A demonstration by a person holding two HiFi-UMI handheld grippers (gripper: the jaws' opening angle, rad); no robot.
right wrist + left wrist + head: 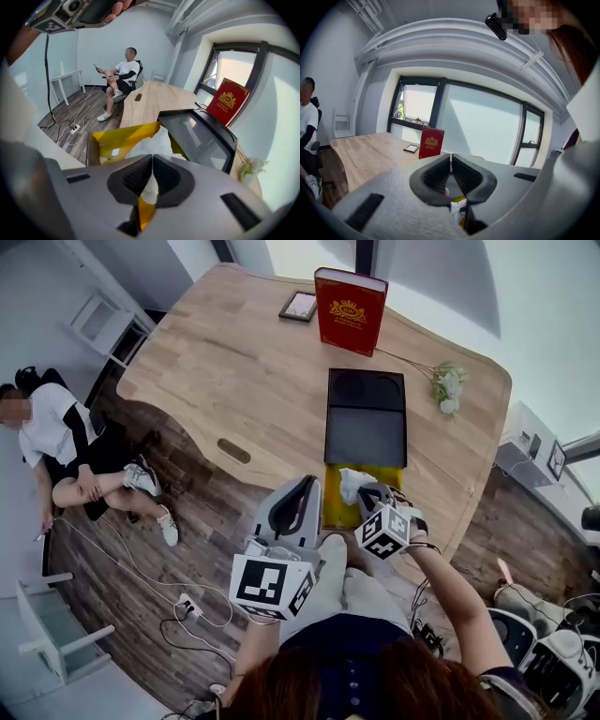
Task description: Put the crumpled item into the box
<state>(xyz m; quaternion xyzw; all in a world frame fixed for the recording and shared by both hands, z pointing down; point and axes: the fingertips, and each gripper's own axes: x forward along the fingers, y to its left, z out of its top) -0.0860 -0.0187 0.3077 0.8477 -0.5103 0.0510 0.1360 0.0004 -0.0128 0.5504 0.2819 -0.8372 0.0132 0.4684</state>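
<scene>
A white crumpled item (352, 482) is pinched in my right gripper (370, 497), which is shut on it. In the right gripper view the crumpled item (151, 143) bulges out past the jaws, right above the open yellow box (115, 139). The yellow box (335, 509) sits at the near edge of the wooden table (244, 381), in front of a black lid (366, 418). My left gripper (307, 487) hangs just left of the box. Its jaws meet with nothing between them in the left gripper view (451, 165).
A red case (350, 310) stands upright at the table's far side, with a small framed picture (299, 306) to its left. White flowers (448, 385) lie at the right. A person (56, 437) sits on the floor at left. Cables and a power strip (187, 606) lie there too.
</scene>
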